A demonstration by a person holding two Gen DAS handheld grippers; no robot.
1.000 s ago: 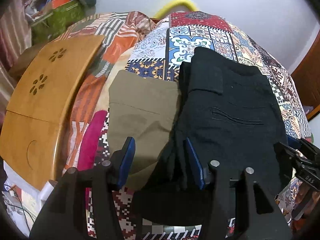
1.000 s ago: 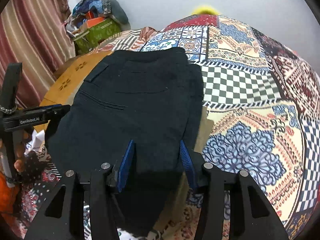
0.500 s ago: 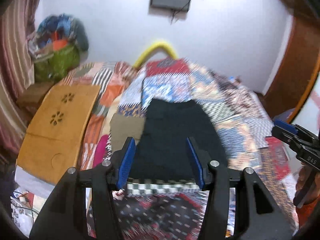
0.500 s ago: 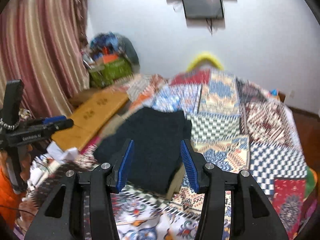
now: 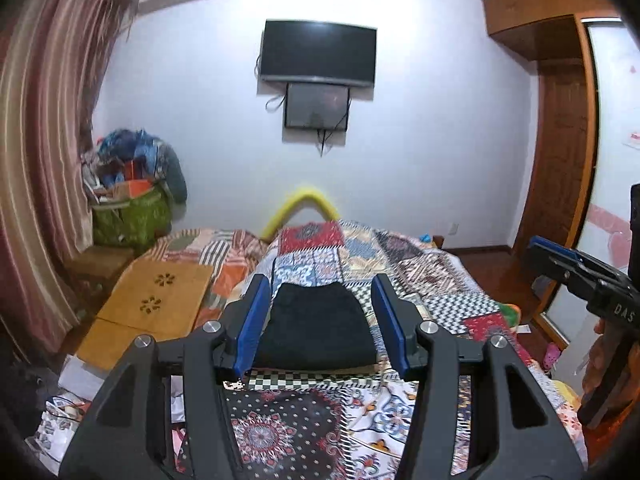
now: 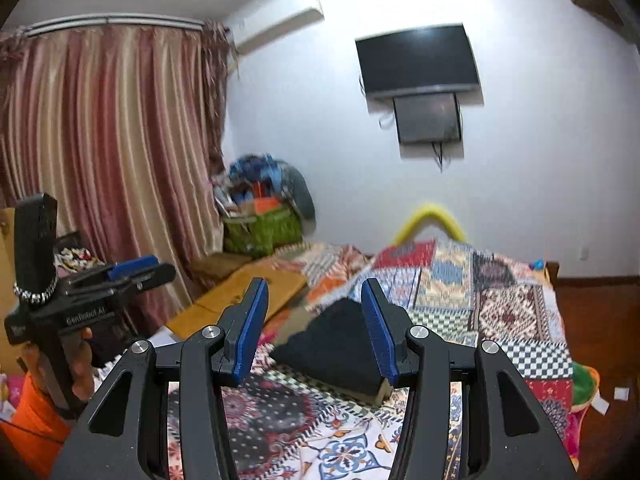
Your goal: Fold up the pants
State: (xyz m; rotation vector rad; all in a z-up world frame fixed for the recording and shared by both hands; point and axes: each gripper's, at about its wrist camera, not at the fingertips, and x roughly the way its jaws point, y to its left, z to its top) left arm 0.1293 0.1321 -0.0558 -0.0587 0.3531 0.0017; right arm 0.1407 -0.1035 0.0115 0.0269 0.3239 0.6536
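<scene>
One pair of black pants [image 5: 316, 326] lies folded into a compact, flat-topped block on the patchwork bedspread [image 5: 420, 276], atop one tan garment [image 6: 296, 320]; two grippers hang above the bed; the left gripper [image 5: 320, 324] and the right gripper [image 6: 316, 328] both stand part open, empty; one TV [image 5: 318, 52] hangs on the wall.

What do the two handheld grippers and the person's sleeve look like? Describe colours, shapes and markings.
Each gripper, left and right, is black with angular arms, silver bolts and blue finger pads. White lettering marks the bodies. The sleeve is orange.
</scene>
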